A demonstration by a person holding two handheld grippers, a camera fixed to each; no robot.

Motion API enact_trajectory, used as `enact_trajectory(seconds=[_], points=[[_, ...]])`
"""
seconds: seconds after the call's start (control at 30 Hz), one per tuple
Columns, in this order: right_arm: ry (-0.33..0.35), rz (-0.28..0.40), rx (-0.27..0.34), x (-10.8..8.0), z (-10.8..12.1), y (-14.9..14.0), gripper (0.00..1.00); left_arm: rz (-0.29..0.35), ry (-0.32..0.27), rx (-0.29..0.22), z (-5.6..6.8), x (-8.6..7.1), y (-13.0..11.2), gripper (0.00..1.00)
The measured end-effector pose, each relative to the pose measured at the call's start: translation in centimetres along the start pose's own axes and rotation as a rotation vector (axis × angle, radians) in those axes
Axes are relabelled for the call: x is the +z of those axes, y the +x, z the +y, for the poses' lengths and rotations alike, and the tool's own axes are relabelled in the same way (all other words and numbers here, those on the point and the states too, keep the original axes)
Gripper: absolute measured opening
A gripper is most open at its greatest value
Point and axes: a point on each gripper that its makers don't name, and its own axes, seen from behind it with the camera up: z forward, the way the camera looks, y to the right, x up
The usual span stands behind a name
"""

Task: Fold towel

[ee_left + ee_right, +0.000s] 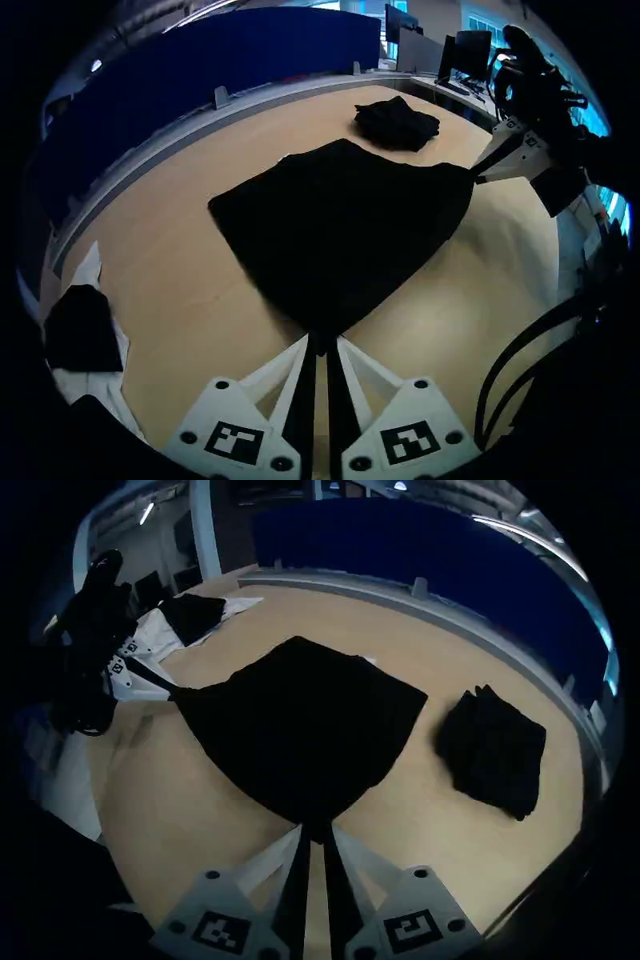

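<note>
A black towel (344, 224) lies spread on the wooden table (200, 280), its two near corners lifted. My left gripper (322, 346) is shut on one corner, the cloth pinched between its white fingers. In the left gripper view the right gripper (480, 172) holds the other corner at the right. The right gripper view shows the same towel (304, 720) with my right gripper (314, 832) shut on its near corner, and the left gripper (172, 692) pinching the far left corner.
A folded stack of black towels (398, 122) (492, 752) sits on the table beyond the spread one. Another black cloth on white sheets (80, 328) (192, 612) lies at the table's end. A blue partition (200, 64) and monitors (464, 52) border the table.
</note>
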Motion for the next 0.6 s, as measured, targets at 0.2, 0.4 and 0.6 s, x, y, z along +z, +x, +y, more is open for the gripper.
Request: enact_trajectory(seconds=[0.2,0.4,0.6], points=[[0.001,0.010,-0.005,-1.8,-0.7,0.6,0.11,0.010,0.007,-0.030,0.5,-1.8,0.7,0.09],[0.007,0.018,0.002,-3.4,-1.4,0.9,0.11,0.015,0.016,-0.052,0.9,-3.5,1.3,0.09],[0.009,0.024,0.015,-4.6,-1.8,1.3,0.11,0.020,0.018,-0.074,1.7,-5.1,1.7,0.09]])
